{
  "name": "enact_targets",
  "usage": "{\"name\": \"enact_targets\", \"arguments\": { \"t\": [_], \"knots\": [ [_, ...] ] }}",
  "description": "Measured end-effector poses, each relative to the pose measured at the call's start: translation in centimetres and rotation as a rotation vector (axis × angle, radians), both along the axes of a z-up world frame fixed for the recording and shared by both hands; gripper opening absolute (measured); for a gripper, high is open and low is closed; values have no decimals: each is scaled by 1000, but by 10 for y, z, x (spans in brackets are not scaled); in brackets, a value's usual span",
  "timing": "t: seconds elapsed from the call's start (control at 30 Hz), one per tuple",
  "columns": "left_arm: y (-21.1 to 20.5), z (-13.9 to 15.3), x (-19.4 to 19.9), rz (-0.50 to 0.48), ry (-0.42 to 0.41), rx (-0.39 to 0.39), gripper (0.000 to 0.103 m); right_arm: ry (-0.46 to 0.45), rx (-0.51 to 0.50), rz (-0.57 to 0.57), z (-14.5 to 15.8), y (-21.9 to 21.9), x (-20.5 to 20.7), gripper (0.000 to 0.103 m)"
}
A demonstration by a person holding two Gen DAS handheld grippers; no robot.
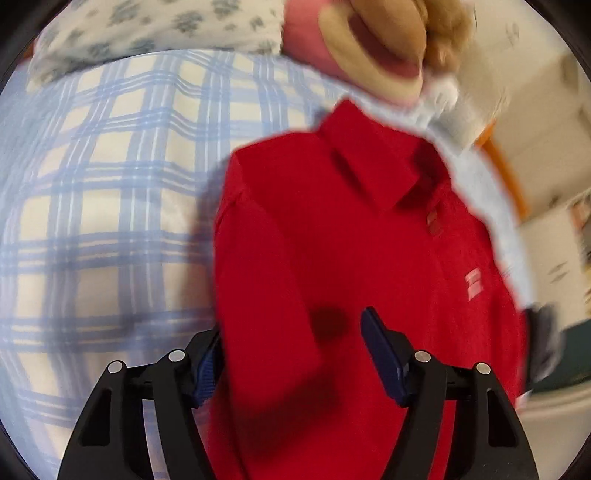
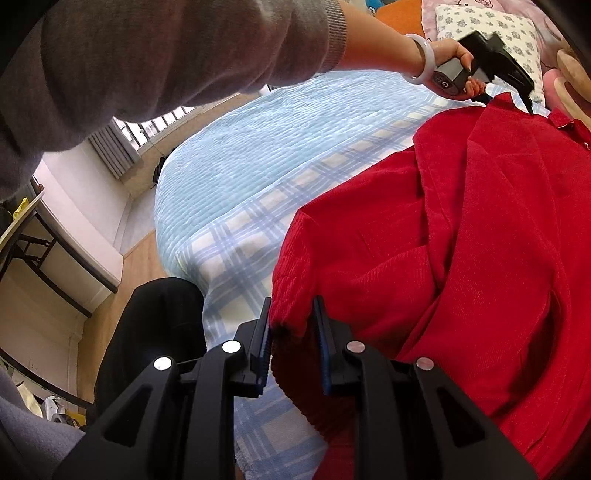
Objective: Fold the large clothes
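Note:
A red collared shirt (image 1: 332, 258) lies on a blue plaid bed cover (image 1: 110, 184), collar at the far end. My left gripper (image 1: 291, 354) is open, its jaws wide apart just above the shirt's left side near the shoulder. In the right wrist view the shirt (image 2: 461, 240) is partly folded over itself. My right gripper (image 2: 291, 332) has its jaws narrowly apart around the shirt's lower hem edge, with red fabric between them. The left gripper (image 2: 528, 107) also shows there at the shirt's collar, held by a hand.
A patterned pillow (image 1: 147, 29) and a plush toy (image 1: 388, 48) lie at the head of the bed. A light blue quilt (image 2: 258, 147) covers the far side. The bed's edge, a wooden floor (image 2: 140, 258) and a folding table (image 2: 29, 236) are at the left.

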State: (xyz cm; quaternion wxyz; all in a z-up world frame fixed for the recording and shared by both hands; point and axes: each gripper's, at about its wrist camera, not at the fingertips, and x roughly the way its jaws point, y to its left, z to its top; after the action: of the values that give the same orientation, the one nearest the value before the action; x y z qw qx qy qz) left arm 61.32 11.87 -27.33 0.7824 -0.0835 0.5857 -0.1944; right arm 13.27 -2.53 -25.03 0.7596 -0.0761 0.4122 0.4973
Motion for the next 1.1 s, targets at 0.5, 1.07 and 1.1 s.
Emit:
{"name": "enact_targets", "arguments": {
  "t": [0.5,1.07,1.1],
  "knots": [
    [34,-6,5,300,72,71,11,26,70,-52,12,-17,2,13],
    [-88,127,18,482,10,200,11,225,485,-302,33,-172,23,12],
    [-101,132,19,488,9,201,11,220,501,-317,33,-181,21,12]
  ]
}}
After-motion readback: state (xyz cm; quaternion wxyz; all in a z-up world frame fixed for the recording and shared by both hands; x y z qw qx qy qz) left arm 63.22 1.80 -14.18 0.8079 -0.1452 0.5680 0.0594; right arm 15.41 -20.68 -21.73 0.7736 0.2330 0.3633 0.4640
